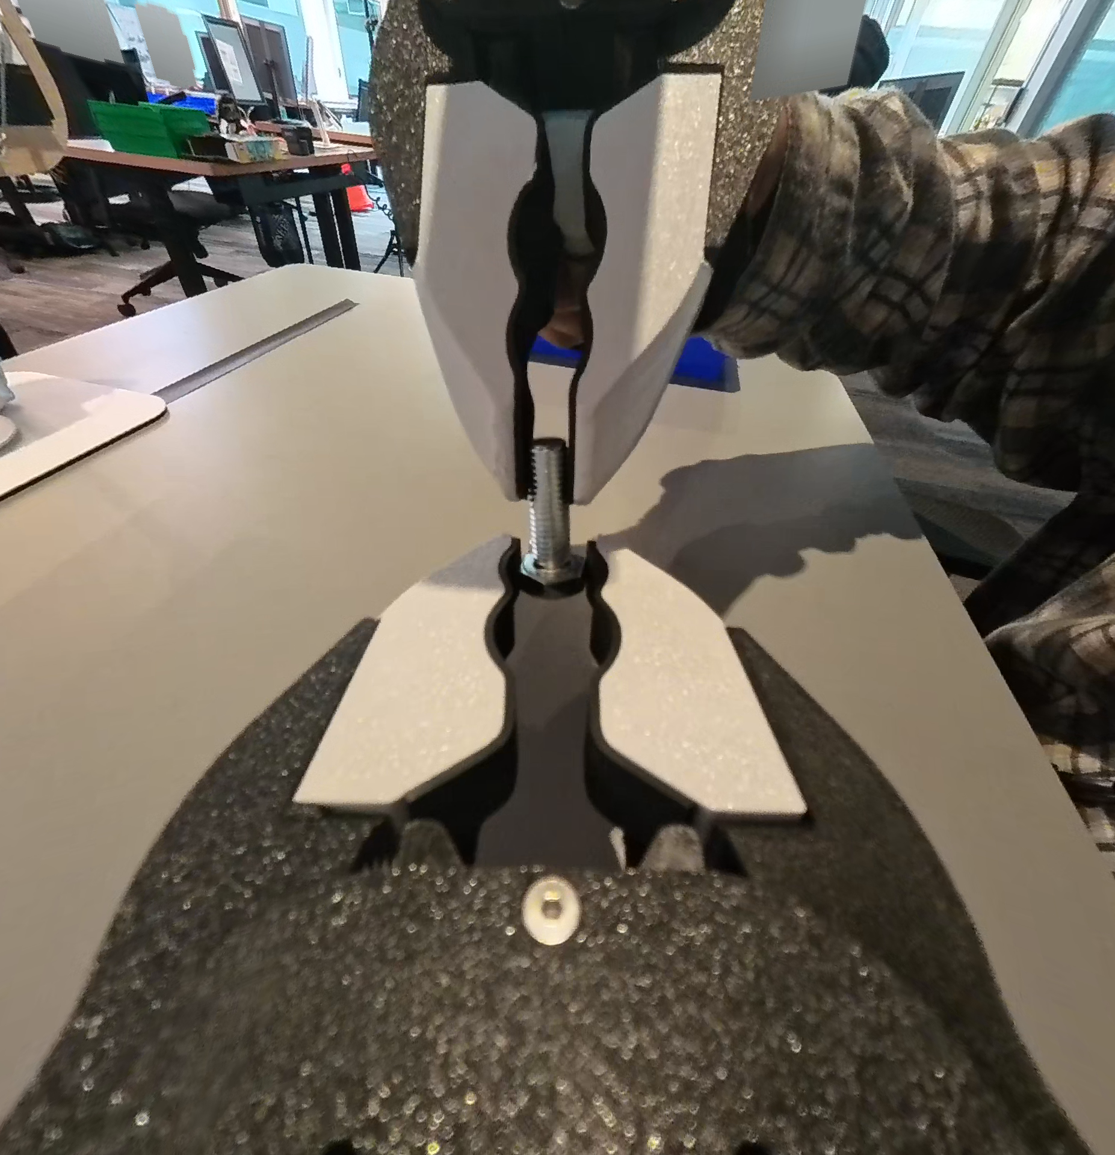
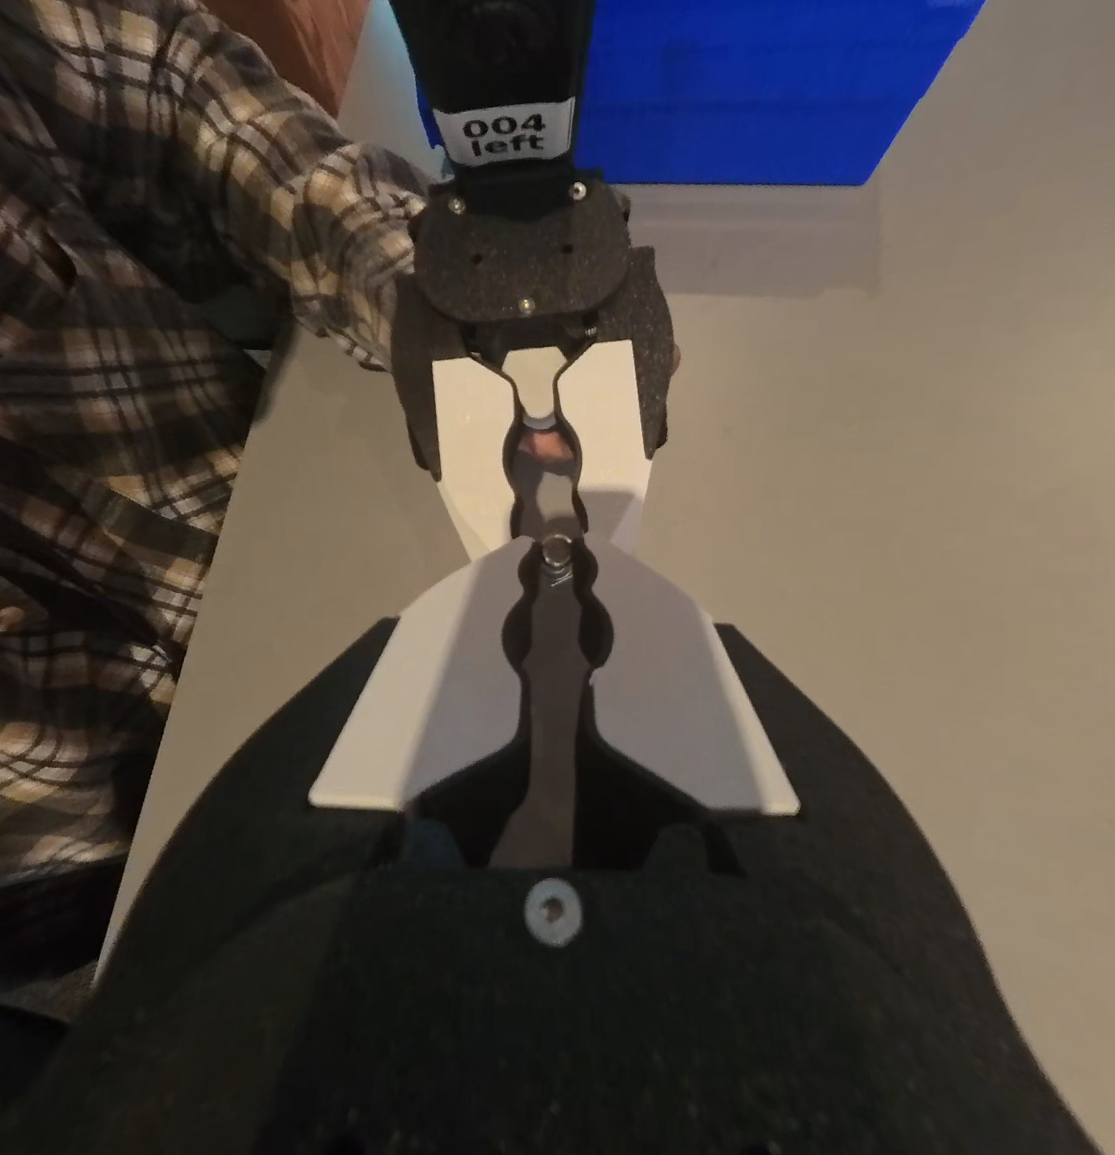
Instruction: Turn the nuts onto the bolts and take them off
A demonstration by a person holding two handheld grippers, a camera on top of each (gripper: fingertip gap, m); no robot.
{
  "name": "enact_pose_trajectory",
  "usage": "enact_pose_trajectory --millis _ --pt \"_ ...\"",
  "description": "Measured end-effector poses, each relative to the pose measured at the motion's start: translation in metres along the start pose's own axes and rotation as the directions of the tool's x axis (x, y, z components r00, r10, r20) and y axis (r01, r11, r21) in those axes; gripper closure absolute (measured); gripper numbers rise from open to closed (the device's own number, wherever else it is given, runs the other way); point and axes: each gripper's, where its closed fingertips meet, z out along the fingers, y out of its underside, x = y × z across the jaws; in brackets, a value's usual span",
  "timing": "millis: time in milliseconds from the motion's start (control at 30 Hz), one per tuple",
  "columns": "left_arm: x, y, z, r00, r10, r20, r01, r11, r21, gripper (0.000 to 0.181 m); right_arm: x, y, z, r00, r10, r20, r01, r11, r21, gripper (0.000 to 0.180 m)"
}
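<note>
A silver threaded bolt stands upright above the grey table. A hex nut sits at its lower end. My left gripper comes in from below, shut on the nut. My right gripper reaches down from above, shut on the threaded shaft near its top end. In the right wrist view I look down along the bolt, held between my right gripper's tips, and the left gripper meets it from the far side. The nut is hidden there.
A blue bin stands behind the grippers and shows in the right wrist view. A white board lies at the table's left. Plaid sleeves are close by. The table edge runs along the right.
</note>
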Motion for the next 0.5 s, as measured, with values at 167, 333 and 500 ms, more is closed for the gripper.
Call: enact_pose_trajectory --millis 167,333,500 --pt "0.0001 -0.0004 0.0003 1.000 -0.010 0.006 0.010 1.000 -0.011 0.162 -0.0005 -0.0012 -0.0002 1.000 -0.011 0.004 0.011 1.000 -0.006 0.170" --pt "0.0005 -0.0012 0.0005 1.000 -0.019 0.008 0.019 1.000 -0.012 0.162 -0.0004 -0.0020 -0.0004 1.000 -0.023 -0.001 0.023 1.000 -0.002 0.170" --pt "0.0017 -0.0045 0.0002 1.000 -0.023 0.010 0.022 1.000 0.009 0.162 -0.0032 -0.0084 -0.0003 1.000 -0.028 0.011 0.028 0.999 0.042 0.162"
